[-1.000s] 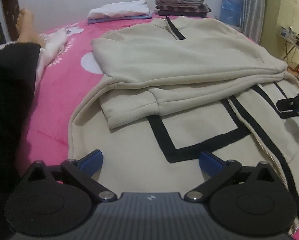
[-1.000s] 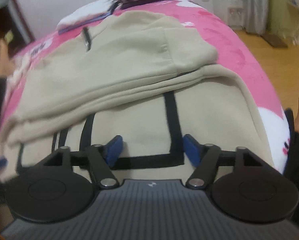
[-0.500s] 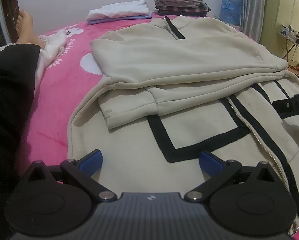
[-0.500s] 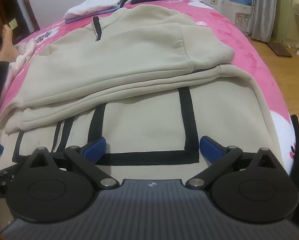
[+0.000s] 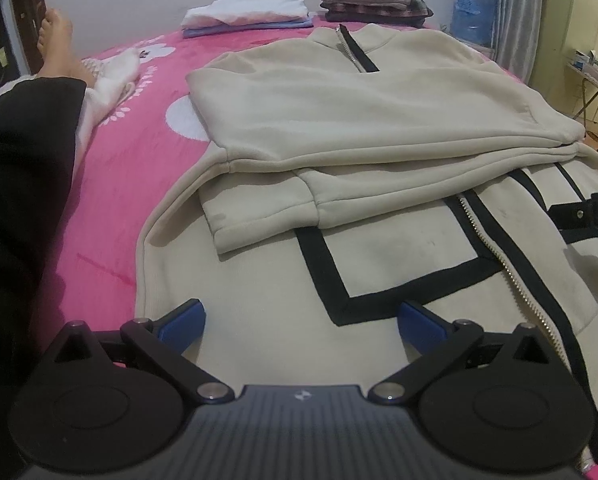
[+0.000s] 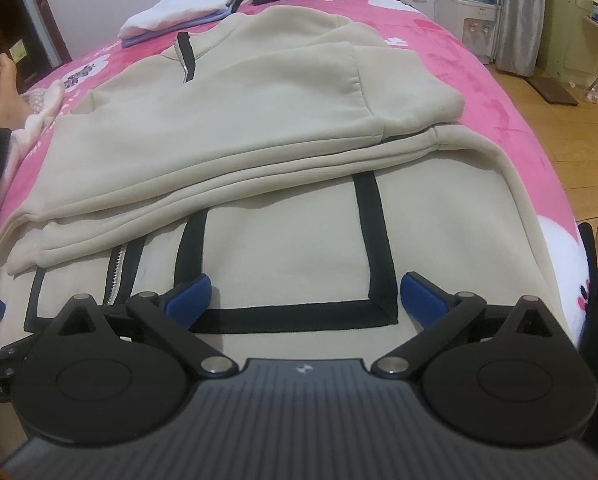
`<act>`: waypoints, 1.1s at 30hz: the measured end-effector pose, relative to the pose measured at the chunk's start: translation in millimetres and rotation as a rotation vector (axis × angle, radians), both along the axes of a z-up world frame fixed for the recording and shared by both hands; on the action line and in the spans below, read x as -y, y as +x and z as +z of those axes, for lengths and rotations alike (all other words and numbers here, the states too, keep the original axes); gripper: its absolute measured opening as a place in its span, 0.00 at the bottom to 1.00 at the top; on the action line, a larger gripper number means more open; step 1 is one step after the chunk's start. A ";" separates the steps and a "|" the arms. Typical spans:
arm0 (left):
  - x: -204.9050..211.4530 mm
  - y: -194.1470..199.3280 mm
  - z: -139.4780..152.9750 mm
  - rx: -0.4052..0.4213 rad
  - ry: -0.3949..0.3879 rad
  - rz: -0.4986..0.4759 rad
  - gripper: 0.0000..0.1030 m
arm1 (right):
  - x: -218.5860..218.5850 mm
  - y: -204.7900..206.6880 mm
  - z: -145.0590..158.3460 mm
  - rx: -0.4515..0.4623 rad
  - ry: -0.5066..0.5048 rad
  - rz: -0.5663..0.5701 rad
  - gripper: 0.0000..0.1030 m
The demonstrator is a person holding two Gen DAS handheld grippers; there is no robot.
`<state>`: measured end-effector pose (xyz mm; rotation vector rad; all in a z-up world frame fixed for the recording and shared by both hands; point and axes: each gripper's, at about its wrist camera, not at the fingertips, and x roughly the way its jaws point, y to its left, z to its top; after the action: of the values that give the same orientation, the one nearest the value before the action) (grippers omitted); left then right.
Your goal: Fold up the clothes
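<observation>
left wrist view: cream jacket (image 5: 379, 152) with black stripes lies on the pink bed (image 5: 131, 152), top half folded down over the lower part. left tongs (image 5: 301, 316) wide open over its hem, gripping nothing. folded clothes (image 5: 247, 10) stacked at far end.
right wrist view: right tongs (image 6: 305, 296) wide open above the jacket (image 6: 259, 120), empty.

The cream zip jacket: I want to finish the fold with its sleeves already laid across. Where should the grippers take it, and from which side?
Grip the cream zip jacket at its bottom hem, the free near edge, one corner each. The left gripper and right gripper are open just above it. Come from the near side, since the sleeves lie folded farther up.
</observation>
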<state>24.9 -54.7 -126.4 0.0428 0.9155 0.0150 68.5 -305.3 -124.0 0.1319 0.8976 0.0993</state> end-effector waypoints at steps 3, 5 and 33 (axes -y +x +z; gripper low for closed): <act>1.0 1.7 0.5 -0.012 0.001 0.008 1.00 | -0.2 1.2 0.0 -0.009 0.004 -0.006 0.99; 1.6 3.1 0.8 -0.020 0.004 0.007 1.00 | 0.8 2.1 0.3 -0.013 0.006 -0.011 0.99; 3.6 14.5 4.6 -0.119 -0.017 0.066 1.00 | 1.5 1.7 -3.3 0.011 -0.029 0.035 0.99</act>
<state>39.4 -58.3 -121.8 -0.0023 1.0354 0.0662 70.2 -306.8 -127.2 0.0888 0.8897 0.1193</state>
